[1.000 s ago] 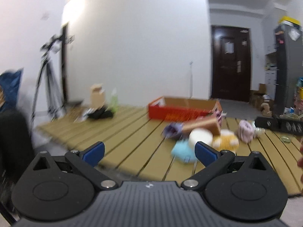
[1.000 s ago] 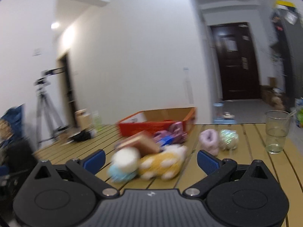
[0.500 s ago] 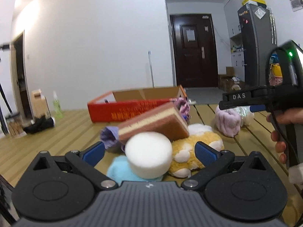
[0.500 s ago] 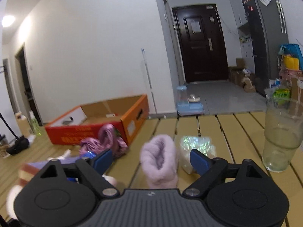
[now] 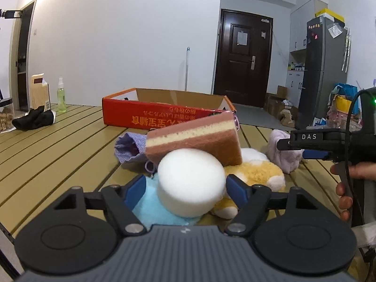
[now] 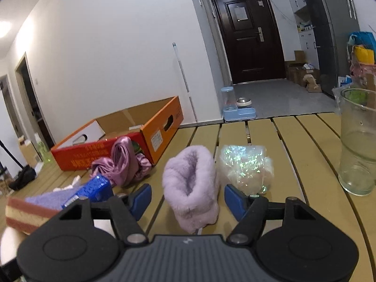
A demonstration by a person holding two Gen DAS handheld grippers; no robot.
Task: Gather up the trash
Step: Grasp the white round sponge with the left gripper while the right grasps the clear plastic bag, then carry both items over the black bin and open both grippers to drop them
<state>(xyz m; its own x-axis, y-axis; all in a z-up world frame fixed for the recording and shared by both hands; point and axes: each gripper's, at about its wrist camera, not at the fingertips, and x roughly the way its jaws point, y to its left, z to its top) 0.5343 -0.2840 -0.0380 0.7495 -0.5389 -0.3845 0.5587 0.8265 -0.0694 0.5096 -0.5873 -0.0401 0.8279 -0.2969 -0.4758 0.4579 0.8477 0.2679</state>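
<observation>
A pile of items lies on the slatted wooden table (image 5: 58,145). My left gripper (image 5: 185,188) is open, its fingers on either side of a white round sponge (image 5: 190,183) that rests on a blue plush (image 5: 152,211) and a yellow plush (image 5: 256,176), under a brown-and-yellow sponge (image 5: 195,141). My right gripper (image 6: 188,198) is open around a fluffy lilac sock (image 6: 190,183). A crumpled iridescent wrapper (image 6: 246,166) lies just to its right. An open red-orange cardboard box (image 6: 122,138) sits behind, also in the left wrist view (image 5: 164,117).
A tall clear glass (image 6: 359,141) stands at the right. Pink satin cloth (image 6: 122,162) and a blue plastic piece (image 6: 94,188) lie by the box. A black cloth (image 5: 33,119), a spray bottle (image 5: 61,98) and a paper bag (image 5: 40,94) sit far left.
Both grippers have moved forward into the pile. The left now brackets the white sponge, and the right brackets the lilac sock. Both sets of jaws have narrowed slightly.
</observation>
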